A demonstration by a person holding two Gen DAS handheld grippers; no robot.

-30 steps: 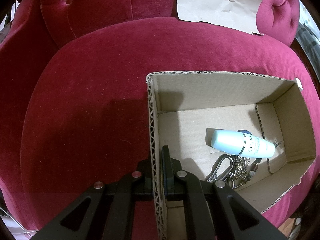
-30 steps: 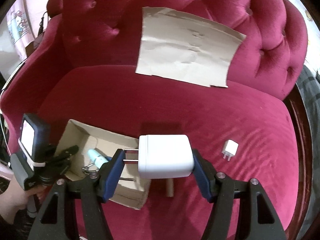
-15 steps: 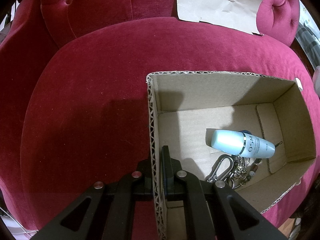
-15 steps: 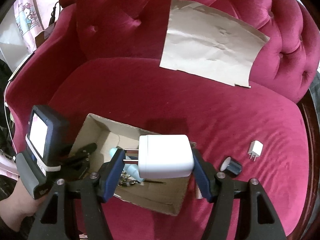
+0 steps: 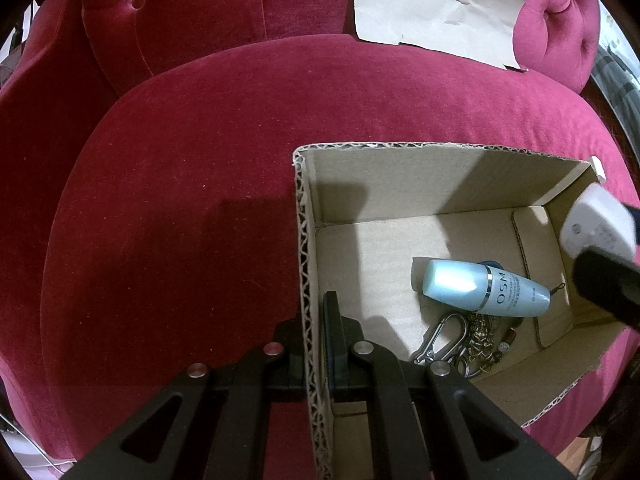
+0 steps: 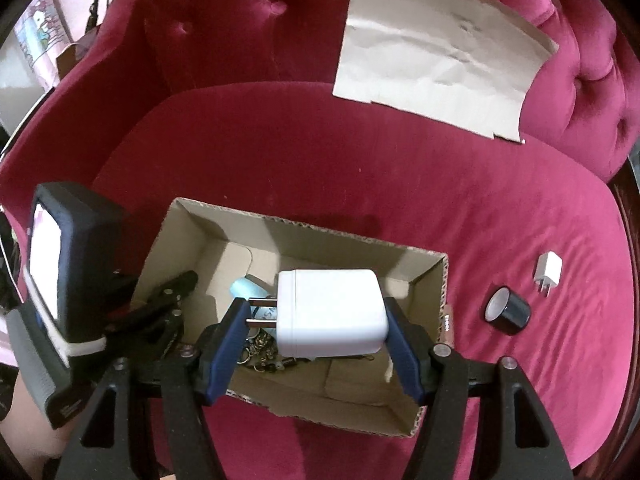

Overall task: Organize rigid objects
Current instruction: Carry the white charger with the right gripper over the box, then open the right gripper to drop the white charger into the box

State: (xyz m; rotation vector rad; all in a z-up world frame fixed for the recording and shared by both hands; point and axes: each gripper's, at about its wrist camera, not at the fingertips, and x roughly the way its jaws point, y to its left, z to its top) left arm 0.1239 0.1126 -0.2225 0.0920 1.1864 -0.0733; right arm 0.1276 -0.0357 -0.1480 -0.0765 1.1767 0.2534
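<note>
An open cardboard box (image 5: 400,176) (image 6: 280,228) sits on the red velvet seat. Inside lie a pale blue bottle (image 5: 480,290) (image 6: 248,292) and a bunch of keys with a carabiner (image 5: 460,340) (image 6: 260,354). My left gripper (image 5: 316,344) (image 6: 176,300) is shut on the box's left wall. My right gripper (image 6: 316,316) is shut on a large white plug charger (image 6: 332,312) (image 5: 596,228), prongs pointing left, held above the box's inside.
On the seat right of the box lie a small black cylinder (image 6: 506,310) and a small white plug (image 6: 548,276). A brown tag (image 6: 447,322) lies by the box's right wall. A creased sheet of brown paper (image 6: 436,56) (image 5: 440,0) leans on the sofa back.
My right gripper has carried the white charger left and down, from beside the box to over it. The charger now shows at the right edge of the left wrist view. The left gripper has stayed still.
</note>
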